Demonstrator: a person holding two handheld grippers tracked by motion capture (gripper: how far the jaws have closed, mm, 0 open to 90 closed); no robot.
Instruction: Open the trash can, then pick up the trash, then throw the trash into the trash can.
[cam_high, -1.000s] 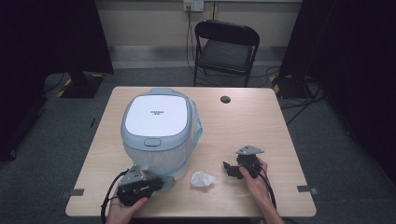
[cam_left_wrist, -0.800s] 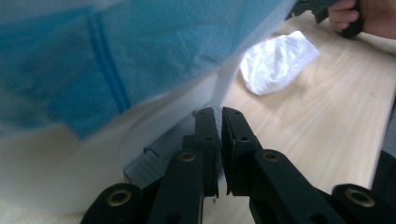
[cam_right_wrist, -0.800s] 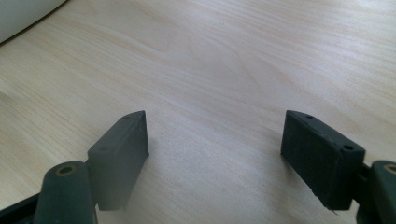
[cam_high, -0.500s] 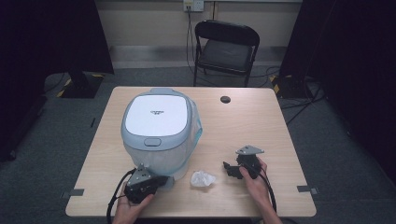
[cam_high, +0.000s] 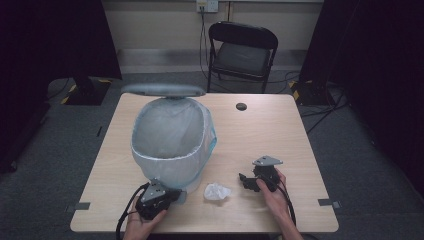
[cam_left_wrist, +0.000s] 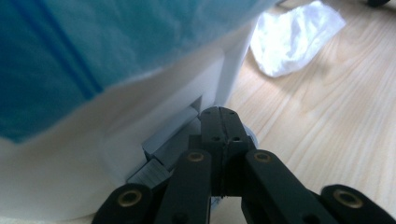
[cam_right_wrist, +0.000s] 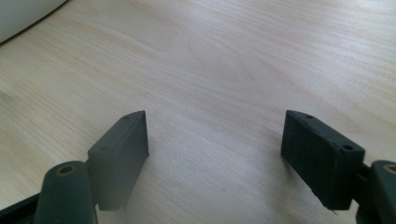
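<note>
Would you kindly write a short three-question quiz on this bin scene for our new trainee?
1. True or false: the bin's lid stands open.
2. What lies on the table between the two grippers? A) crumpled white wrapper B) a spoon C) a cup
3. Which gripper has its jaws spread apart?

Key: 1 true; 2 A; 3 the right gripper, while the left gripper is shut at the bin's pedal.

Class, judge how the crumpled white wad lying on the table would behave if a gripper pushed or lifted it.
The crumpled white wad looks thin and creased, so it would probably squash. Being loosely bunched, it seems light and likely to slide across the smooth table rather than roll.
</note>
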